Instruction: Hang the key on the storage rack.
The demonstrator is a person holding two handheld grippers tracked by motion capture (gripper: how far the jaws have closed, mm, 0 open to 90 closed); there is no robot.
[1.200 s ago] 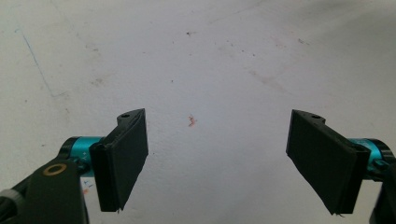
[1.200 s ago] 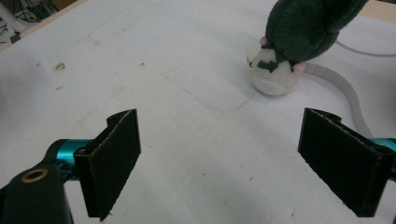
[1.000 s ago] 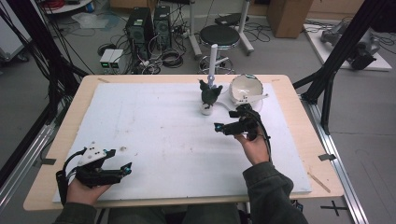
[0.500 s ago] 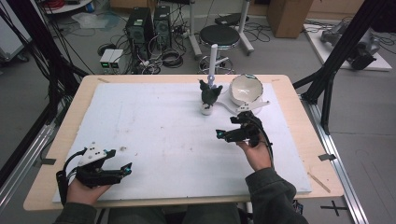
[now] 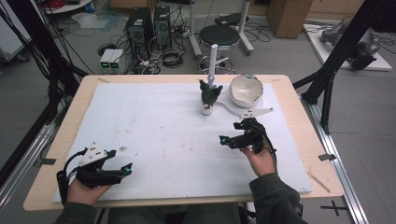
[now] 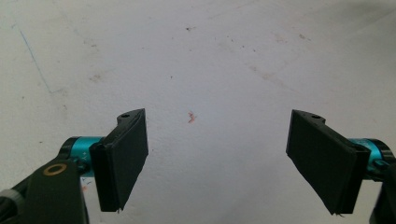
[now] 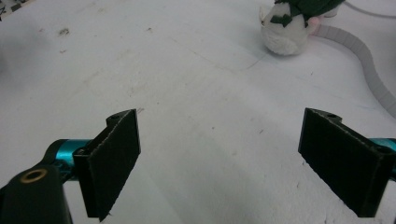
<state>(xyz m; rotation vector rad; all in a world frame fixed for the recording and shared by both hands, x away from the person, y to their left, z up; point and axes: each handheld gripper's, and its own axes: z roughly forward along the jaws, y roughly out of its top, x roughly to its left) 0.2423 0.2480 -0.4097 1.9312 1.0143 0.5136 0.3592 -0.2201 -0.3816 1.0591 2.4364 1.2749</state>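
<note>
Since 1 second before, the right hand-held gripper (image 5: 233,139) had drawn back from the small plush toy (image 5: 208,95) toward the person, jaws spread wide and empty. That toy stood just beside the white bowl (image 5: 246,90) on the table (image 5: 70,116). Well apart from the toy, the left hand-held gripper (image 5: 122,170) lay unmoved, its 2 jaws wide apart, holding nothing.
</note>
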